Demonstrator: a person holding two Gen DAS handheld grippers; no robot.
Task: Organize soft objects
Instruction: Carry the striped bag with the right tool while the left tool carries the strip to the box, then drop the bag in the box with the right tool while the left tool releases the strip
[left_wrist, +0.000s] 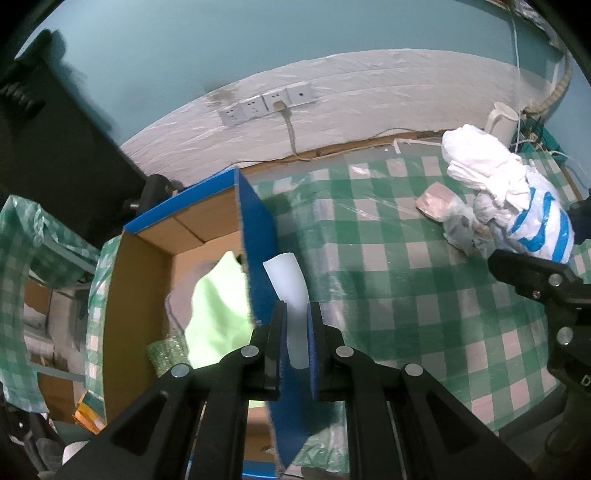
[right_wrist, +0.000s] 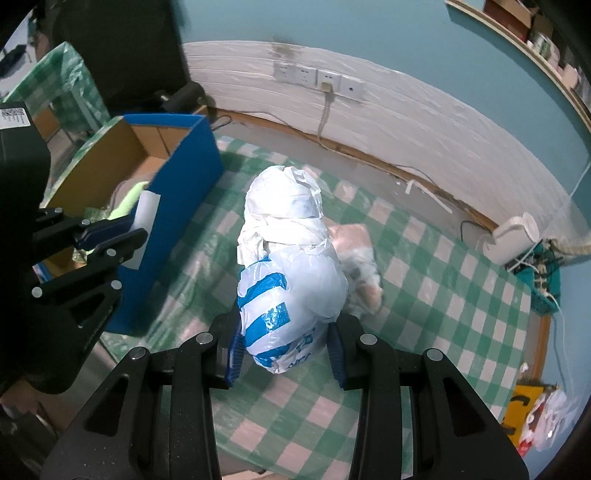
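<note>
My left gripper (left_wrist: 295, 321) is shut on a white foam sheet (left_wrist: 290, 284) and holds it over the right wall of the blue cardboard box (left_wrist: 255, 236); it also shows in the right wrist view (right_wrist: 110, 230) with the sheet (right_wrist: 146, 218). Inside the box lie a light green cloth (left_wrist: 218, 314) and a greyish soft item. My right gripper (right_wrist: 286, 343) is open, its fingers on both sides of a white plastic bag with blue stripes (right_wrist: 295, 280), which also shows in the left wrist view (left_wrist: 532, 221). A small clear-wrapped bundle (right_wrist: 354, 254) lies behind the bag.
The table has a green checked cloth (right_wrist: 443, 306) under clear plastic. A wall with power sockets (left_wrist: 269, 103) and a cable runs behind. A white kettle (right_wrist: 513, 240) and a teal basket (right_wrist: 543, 280) stand at the far right. A dark monitor (left_wrist: 55, 147) stands left.
</note>
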